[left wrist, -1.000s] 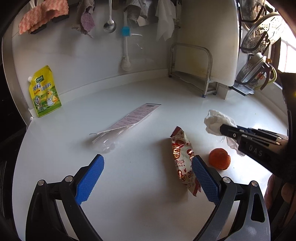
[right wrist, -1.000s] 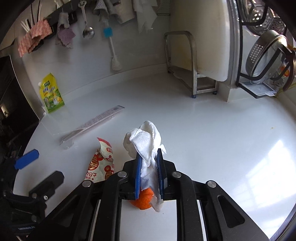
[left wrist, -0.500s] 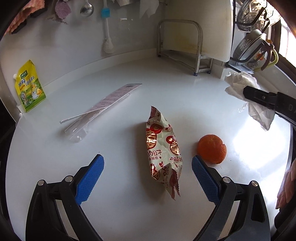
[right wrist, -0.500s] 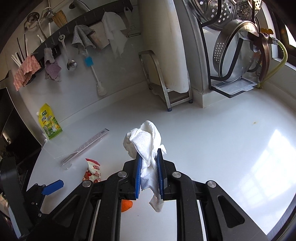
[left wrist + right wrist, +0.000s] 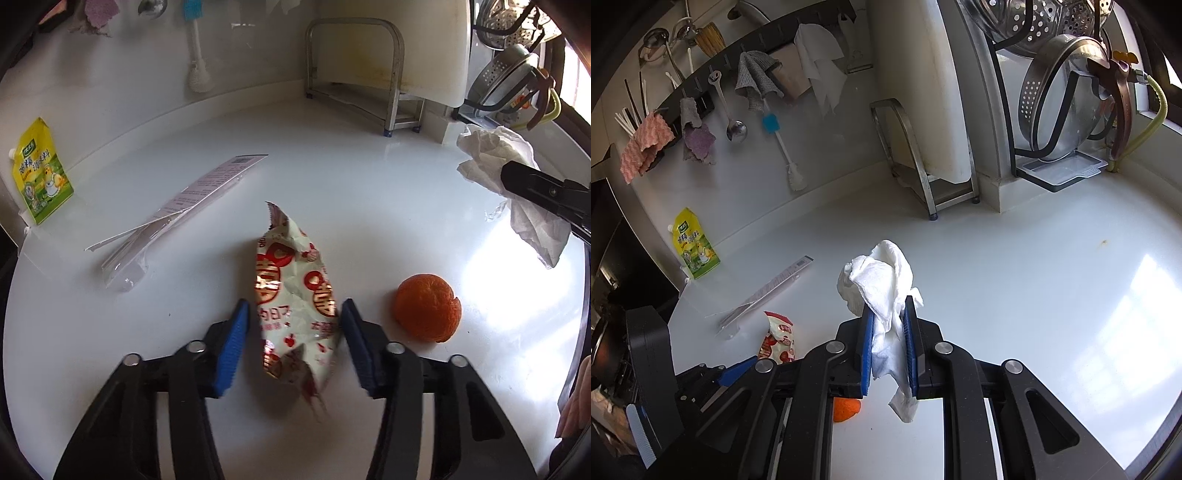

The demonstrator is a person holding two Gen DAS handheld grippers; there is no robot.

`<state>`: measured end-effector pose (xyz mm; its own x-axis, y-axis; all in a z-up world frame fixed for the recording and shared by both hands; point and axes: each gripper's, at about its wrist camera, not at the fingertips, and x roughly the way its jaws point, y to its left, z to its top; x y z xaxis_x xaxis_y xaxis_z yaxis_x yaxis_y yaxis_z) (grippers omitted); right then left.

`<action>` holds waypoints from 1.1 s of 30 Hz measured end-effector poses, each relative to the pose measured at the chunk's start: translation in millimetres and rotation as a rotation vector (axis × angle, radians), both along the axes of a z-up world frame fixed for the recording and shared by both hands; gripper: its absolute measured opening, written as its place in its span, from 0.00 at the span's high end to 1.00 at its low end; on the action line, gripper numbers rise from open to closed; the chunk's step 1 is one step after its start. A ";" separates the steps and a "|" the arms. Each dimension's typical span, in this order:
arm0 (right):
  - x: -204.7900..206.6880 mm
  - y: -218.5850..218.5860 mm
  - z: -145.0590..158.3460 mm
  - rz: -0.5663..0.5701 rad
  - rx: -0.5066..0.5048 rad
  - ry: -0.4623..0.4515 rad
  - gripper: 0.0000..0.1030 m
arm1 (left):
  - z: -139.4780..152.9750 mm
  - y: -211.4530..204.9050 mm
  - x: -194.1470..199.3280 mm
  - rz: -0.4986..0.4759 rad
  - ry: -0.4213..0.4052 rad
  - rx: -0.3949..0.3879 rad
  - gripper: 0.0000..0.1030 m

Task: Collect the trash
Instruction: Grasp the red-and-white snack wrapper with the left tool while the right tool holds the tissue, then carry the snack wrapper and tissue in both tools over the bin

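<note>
A red-and-white snack wrapper (image 5: 291,295) lies on the white counter (image 5: 369,206). My left gripper (image 5: 295,325) is open, its blue pads on either side of the wrapper's near end with small gaps. An orange peel (image 5: 426,312) lies just to its right. My right gripper (image 5: 889,332) is shut on a crumpled white tissue (image 5: 882,284) and holds it above the counter; it also shows at the right of the left wrist view (image 5: 546,195), with the tissue (image 5: 495,155). The wrapper (image 5: 777,338) and peel (image 5: 846,408) show low in the right wrist view.
A long clear plastic package with a printed label (image 5: 177,206) lies left of the wrapper. A yellow sauce pouch (image 5: 40,173) leans on the back wall. A metal rack with a cutting board (image 5: 369,74) and a strainer rack (image 5: 1067,110) stand at the back right.
My left gripper has moved forward and its jaws have narrowed around the wrapper's near end. My right gripper has lifted higher with the tissue.
</note>
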<state>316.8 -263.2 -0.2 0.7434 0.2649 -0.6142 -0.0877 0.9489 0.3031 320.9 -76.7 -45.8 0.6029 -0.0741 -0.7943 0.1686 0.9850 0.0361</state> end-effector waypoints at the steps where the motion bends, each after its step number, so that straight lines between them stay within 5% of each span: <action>1: 0.3 0.3 -0.8 0.000 -0.001 0.002 0.86 | 0.4 -1.1 -0.9 -0.004 -0.002 0.005 0.60; 17: -22.1 10.7 2.2 0.016 -0.035 -0.019 0.86 | 46.7 30.7 -89.7 0.022 -0.226 0.037 0.63; 33: -200.1 14.8 18.7 -0.109 -0.042 -0.079 0.86 | 60.9 66.4 -178.9 -0.010 -0.253 -0.022 0.63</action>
